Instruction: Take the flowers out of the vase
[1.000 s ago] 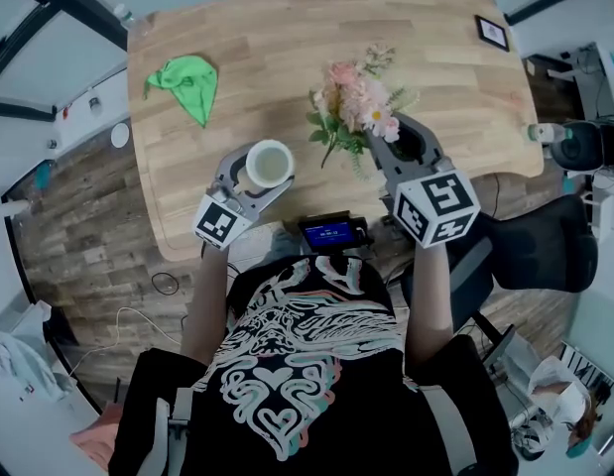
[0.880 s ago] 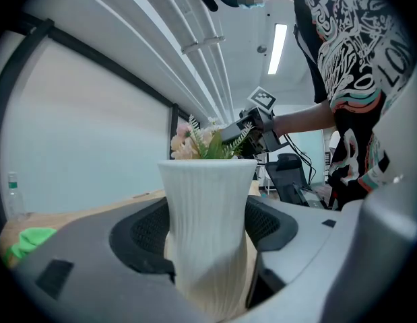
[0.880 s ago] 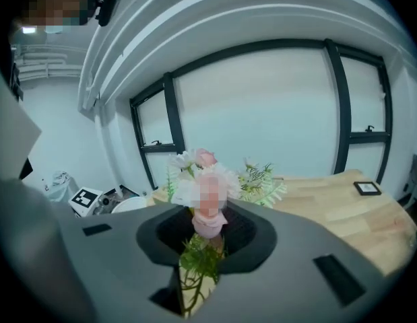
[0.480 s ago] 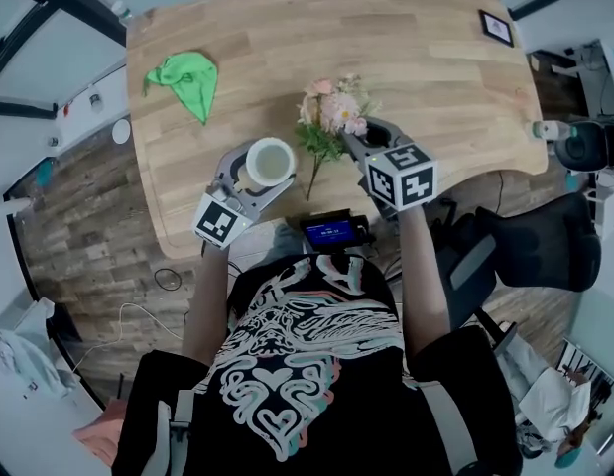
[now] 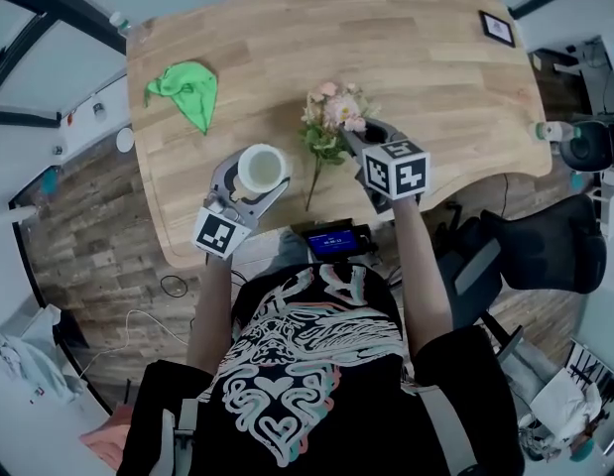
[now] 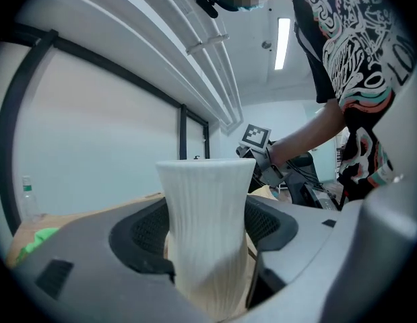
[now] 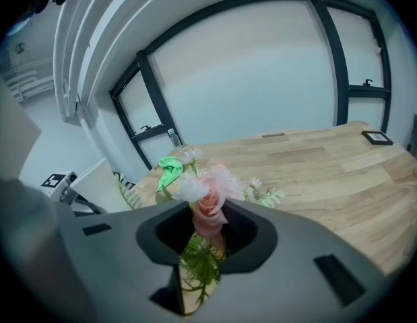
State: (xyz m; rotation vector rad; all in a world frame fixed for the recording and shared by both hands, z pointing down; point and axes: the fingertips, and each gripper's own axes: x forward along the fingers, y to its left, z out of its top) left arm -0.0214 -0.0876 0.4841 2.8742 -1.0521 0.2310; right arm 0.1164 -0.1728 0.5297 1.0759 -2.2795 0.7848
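A white ribbed vase (image 5: 262, 169) stands upright on the wooden table (image 5: 435, 77) near its front edge, with no flowers in it. My left gripper (image 5: 249, 181) is shut on the vase (image 6: 208, 227), one jaw on each side of its narrow waist. My right gripper (image 5: 356, 139) is shut on the stems of a bunch of pink and white flowers (image 5: 329, 117). The bunch is out of the vase and low over the table, just right of it. In the right gripper view the blooms (image 7: 208, 204) stick out past the jaws. The stem ends (image 5: 309, 198) trail toward the table's front edge.
A green cloth (image 5: 187, 87) lies at the table's far left, and a small picture frame (image 5: 496, 28) at the far right corner. A dark device with a blue screen (image 5: 333, 238) sits at the front edge. A black office chair (image 5: 535, 251) stands to the right.
My right gripper has come down toward the table with the flower bunch and rolled a little. The left gripper and the vase have stayed where they were.
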